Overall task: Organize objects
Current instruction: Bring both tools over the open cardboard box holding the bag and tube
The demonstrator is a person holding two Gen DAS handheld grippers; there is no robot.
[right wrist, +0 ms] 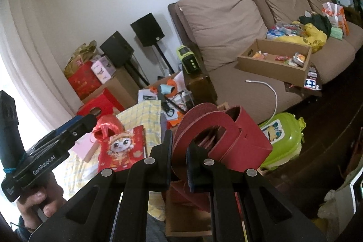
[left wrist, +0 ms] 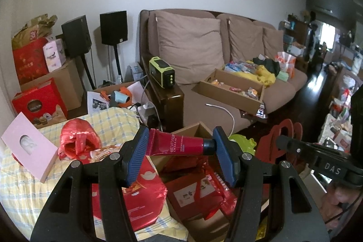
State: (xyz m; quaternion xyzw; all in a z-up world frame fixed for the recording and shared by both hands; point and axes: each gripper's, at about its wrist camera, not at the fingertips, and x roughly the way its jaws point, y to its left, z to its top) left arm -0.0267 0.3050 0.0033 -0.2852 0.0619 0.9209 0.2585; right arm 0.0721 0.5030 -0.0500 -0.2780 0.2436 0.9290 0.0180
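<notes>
Looking across a pretty cluttered living room here, with a brown sofa (left wrist: 226, 56) filling the upper middle of the left wrist view and a checked yellow cloth (left wrist: 109, 119) spreading over the lower left, piled with red gift stuff.

Next down in size, a red felt bag (right wrist: 238, 135) is sitting in the centre of the right wrist view. The right gripper (right wrist: 179, 151) is pinching the bag's looped handle between nearly closed jaws, so it looks like it's holding the bag up or open.

Then the small open cardboard box (left wrist: 192, 130) is sitting just behind the tube in the middle of the left view.

Smallest: the red cream tube (left wrist: 179, 143). The left gripper (left wrist: 179, 146) is clamping it end to end, one blue pad on the crimped flat end at left, the other on the black cap at right. Its long axis is running straight across the frame, roughly level, cap pointing right toward the bag.

My guess is we're mid-carry, with the tube being brought to a container. I honestly can't tell whether it's going in the felt bag or the box. The next move would need lining the tube over an opening, probably tipping it so it goes in lengthwise, and only then spreading the jaws.
</notes>
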